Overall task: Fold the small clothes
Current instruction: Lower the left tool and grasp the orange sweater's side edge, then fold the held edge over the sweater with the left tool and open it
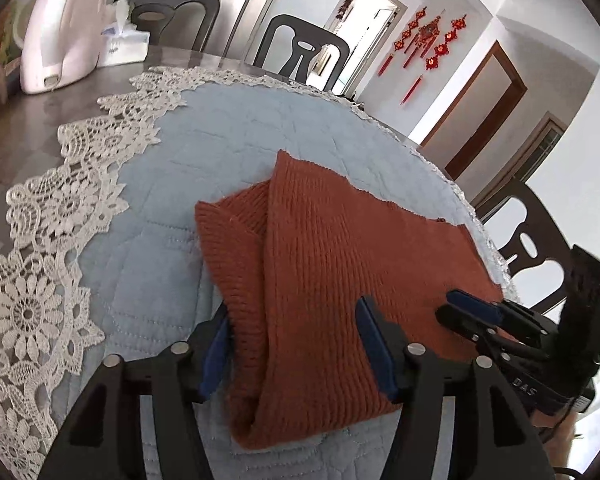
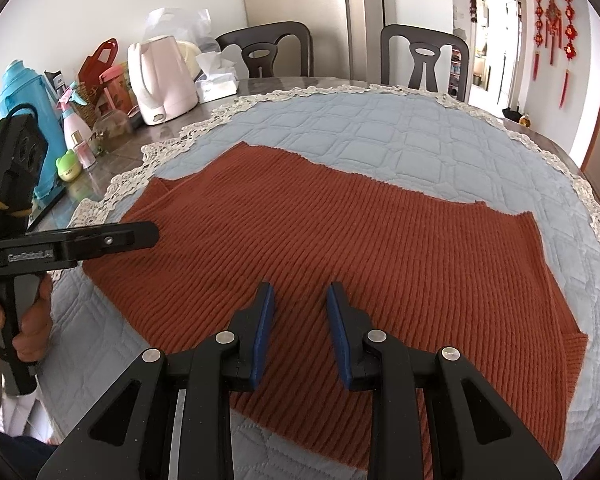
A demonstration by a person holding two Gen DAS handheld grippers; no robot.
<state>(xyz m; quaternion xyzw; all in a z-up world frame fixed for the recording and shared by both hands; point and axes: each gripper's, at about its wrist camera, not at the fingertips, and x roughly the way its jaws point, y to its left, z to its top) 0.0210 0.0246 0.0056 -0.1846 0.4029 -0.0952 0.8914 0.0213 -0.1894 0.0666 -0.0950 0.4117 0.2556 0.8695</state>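
Left gripper's side plate: in the right wrist view we read "GenRobot.AI" in pale letters on the black two-finger left gripper (image 2: 156, 234), which reaches in from the left of our right gripper's fingers.

Right gripper's body: in the left wrist view we read "DAS" in small pale letters on the black two-finger right gripper (image 1: 444, 308), to the right of our left gripper's fingers; further letters may be hidden.

White tissue box (image 1: 125, 46): blue print, far ahead to the left, too blurred for us to read.
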